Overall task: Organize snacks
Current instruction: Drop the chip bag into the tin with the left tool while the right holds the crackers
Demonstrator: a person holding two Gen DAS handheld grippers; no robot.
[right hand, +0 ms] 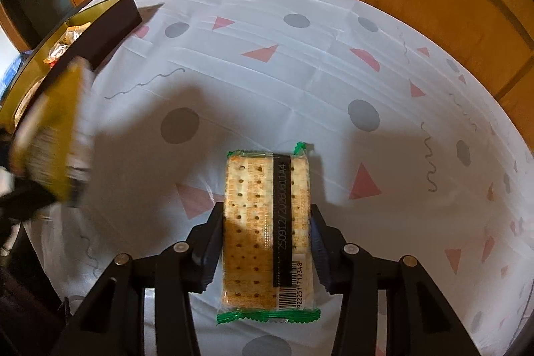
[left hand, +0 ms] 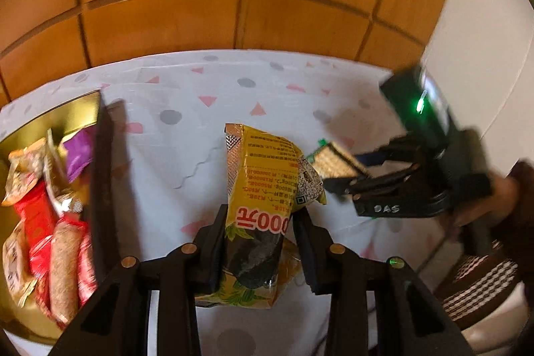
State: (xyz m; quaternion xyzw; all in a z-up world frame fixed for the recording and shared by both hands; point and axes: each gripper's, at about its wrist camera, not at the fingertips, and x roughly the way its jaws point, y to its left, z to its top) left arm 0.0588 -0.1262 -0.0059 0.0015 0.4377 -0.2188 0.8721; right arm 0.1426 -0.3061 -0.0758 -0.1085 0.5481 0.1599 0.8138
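Warm, dim indoor light is seen; hard shadows are cast on the white patterned tablecloth (right hand: pixel 267 62); edges are bent and motion-blurred.

Right gripper (right hand: pixel 265 239) clamps cracker pack (right hand: pixel 267 232) lengthwise above patterned tablecloth (right hand: pixel 300 62). Black-walled snack box (right hand: pixel 110 22) at cloth's far-left edge. Blurred yellow packet (right hand: pixel 53 135) at left, near the box.

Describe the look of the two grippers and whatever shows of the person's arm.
Both grippers, left and right, are matte black plastic with flat finger pads and brass-coloured pivot pins. Seen from the left, the right one bears pale lettering and a green light; the sleeve is dark with checked banding.
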